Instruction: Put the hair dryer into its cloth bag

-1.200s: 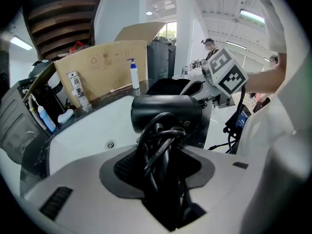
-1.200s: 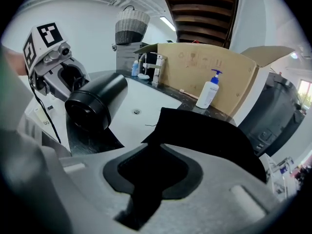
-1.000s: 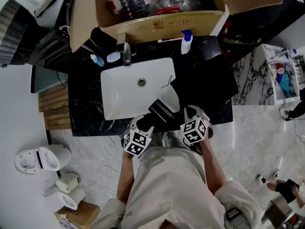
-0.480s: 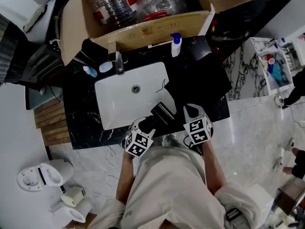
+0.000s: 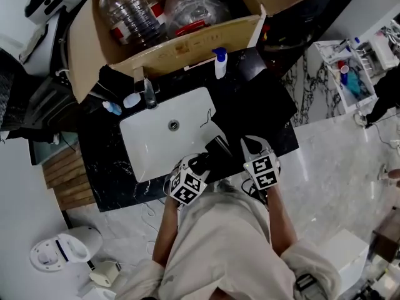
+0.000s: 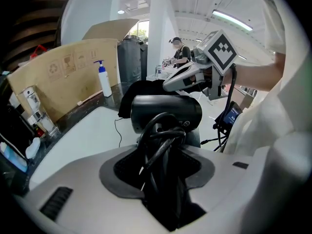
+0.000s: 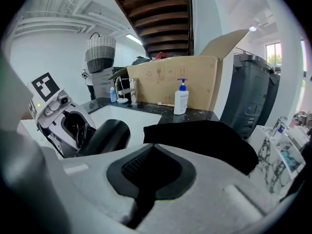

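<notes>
hair dryer (image 6: 165, 112) clenched by handle in left hand-held gripper (image 6: 162, 155), right hand-held gripper (image 7: 147, 178) closed empty: pinch cloth bag (image 7: 204, 136) mouth open, then slide nozzle in

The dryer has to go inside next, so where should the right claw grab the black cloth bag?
Take the cloth bag by its near edge, probably, coming from the person's side. It lies spread on the counter beside the sink, that edge facing the right claw; its opening isn't visible.
</notes>
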Available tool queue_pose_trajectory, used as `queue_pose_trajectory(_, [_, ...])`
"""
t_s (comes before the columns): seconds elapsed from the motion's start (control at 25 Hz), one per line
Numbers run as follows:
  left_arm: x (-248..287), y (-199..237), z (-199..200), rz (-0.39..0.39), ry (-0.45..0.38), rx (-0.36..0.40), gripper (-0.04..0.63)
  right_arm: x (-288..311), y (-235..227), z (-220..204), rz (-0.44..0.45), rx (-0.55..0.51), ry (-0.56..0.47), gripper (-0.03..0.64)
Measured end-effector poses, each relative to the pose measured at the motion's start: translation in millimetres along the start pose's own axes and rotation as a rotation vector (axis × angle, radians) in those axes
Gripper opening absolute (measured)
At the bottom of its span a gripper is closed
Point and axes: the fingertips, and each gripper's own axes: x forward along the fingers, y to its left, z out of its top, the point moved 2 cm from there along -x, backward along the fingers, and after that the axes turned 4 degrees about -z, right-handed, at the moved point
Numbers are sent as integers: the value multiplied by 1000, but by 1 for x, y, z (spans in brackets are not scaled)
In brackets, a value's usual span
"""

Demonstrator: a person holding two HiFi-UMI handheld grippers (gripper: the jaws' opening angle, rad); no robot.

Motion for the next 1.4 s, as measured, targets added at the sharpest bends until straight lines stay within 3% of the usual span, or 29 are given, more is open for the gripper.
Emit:
queue_pose_trajectory(0.6, [22,7,22,-113,14,105,189,-13,-5,18,-73,38,-91,5])
queue_pose_trajectory(1.4, [61,29,56,-104,-8,109,189,-21,0,26,-122,32,-130,5])
